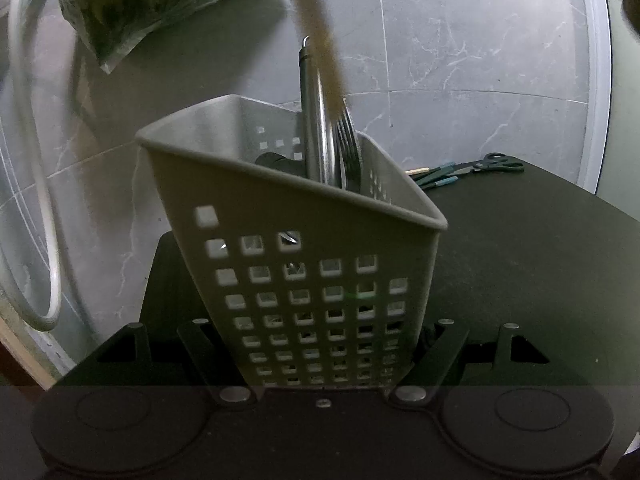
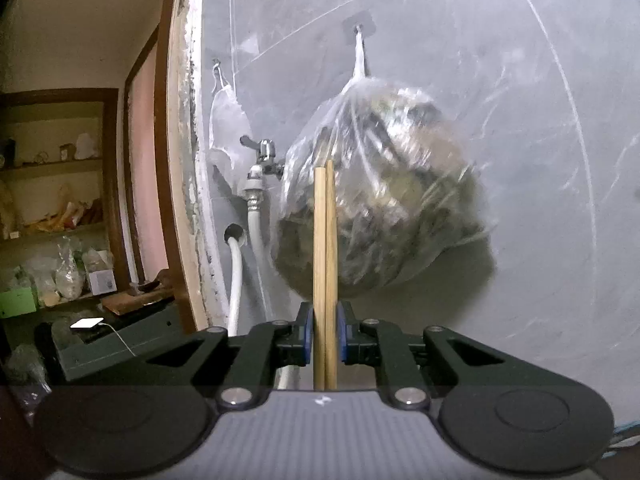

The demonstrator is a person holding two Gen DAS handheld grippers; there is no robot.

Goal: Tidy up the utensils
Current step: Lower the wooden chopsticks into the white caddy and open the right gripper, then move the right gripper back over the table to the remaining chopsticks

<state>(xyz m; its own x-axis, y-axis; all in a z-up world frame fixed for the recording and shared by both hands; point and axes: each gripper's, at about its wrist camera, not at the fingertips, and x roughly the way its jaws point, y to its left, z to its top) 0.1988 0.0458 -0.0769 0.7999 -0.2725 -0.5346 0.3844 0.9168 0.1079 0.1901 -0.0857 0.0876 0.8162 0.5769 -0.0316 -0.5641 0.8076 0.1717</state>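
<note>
The caddy [image 1: 296,264], a grey plastic bin w/ square holes, stood tilted on the dark bench [image 1: 520,264], held betw. the left tongs [image 1: 320,360], which were spread wide and clamped on its lower sides. Inside it: a steel handle [image 1: 314,120], fork tines [image 1: 350,140] and sth dark, not clear what. Blurred chopsticks [image 1: 316,28] hung over the rim. More utensils and scissors [image 1: 494,164] lay far back on the bench. Right tongs [image 2: 325,336] were nearly together, pinching two wooden chopsticks [image 2: 325,248] upright, in front of a hanging bag [image 2: 380,200] and tap [image 2: 264,152].
</note>
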